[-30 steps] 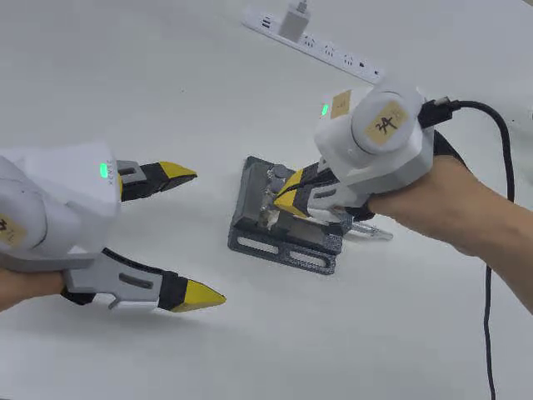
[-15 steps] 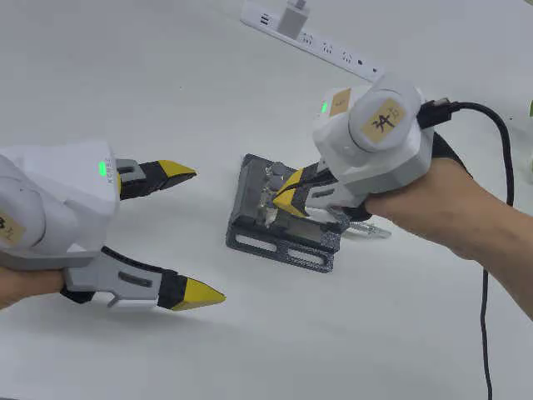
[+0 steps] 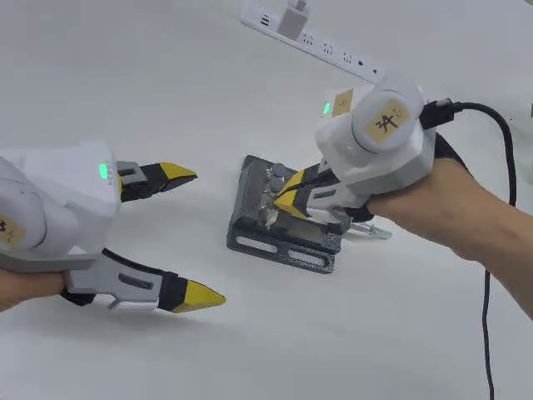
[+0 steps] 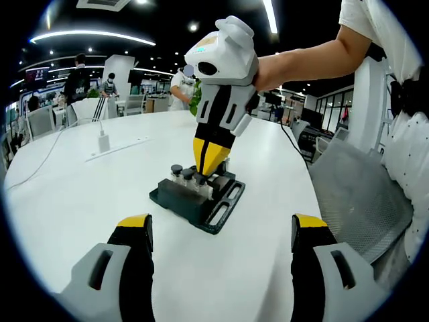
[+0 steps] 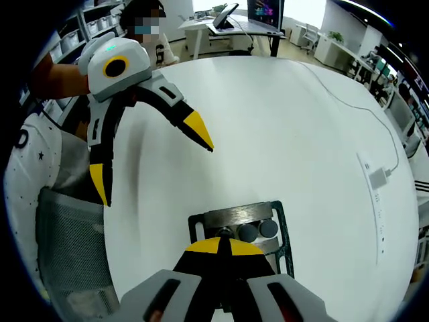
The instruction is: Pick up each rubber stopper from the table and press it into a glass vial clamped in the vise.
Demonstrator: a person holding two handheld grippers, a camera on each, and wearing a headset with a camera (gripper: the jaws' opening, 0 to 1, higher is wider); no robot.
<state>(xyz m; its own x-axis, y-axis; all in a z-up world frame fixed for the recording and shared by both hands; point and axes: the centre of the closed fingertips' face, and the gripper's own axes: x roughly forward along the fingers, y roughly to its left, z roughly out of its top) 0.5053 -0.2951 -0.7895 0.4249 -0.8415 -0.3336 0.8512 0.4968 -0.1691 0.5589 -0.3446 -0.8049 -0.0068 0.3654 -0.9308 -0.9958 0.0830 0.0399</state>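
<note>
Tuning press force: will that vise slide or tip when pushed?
Likely steady under a downward push: the vise sits low on a wide flat base. A sideways shove could slide it: the table looks smooth and I see no bolts in its base slots. The glass vials in it seem the fragile part.

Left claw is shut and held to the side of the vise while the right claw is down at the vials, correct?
Not quite: the left claw is open, its jaws spread wide, as the left gripper view shows. It is held to the side of the vise while the right claw is down at the vials.
</note>
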